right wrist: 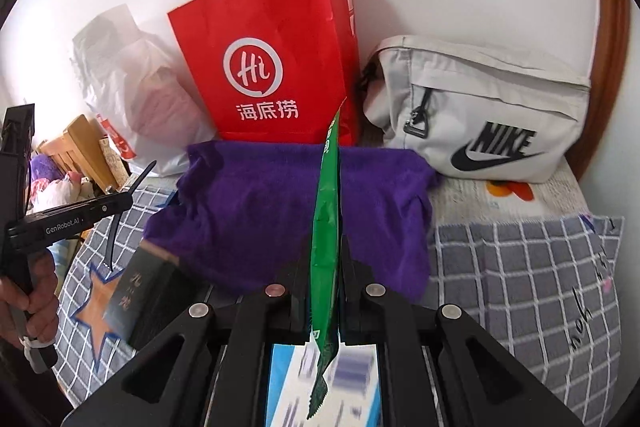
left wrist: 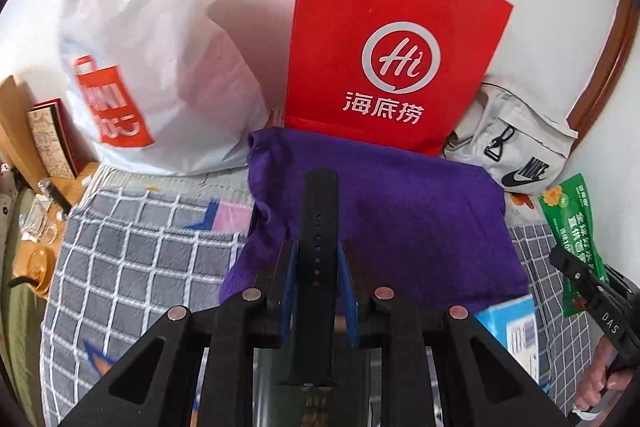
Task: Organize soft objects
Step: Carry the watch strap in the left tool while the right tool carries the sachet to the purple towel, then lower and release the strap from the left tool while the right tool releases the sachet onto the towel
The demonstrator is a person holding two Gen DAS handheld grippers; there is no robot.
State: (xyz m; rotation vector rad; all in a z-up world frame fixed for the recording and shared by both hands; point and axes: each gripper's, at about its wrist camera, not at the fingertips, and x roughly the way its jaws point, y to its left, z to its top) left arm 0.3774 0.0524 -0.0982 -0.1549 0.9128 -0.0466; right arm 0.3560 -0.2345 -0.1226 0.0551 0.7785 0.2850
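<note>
Two grippers carry loads: left gripper (left wrist: 317, 259) clamps a black strap (left wrist: 319, 211), right gripper (right wrist: 325, 283) pinches a green packet (right wrist: 326, 227); next, judged, release toward the red bag (right wrist: 276, 67) at twelve o'clock.

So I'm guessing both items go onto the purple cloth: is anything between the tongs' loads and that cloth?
Nothing visible. The left tongs hold a black strap, the right tongs a green packet, both above the purple cloth, whose top looks bare. The red bag stands behind it.
</note>
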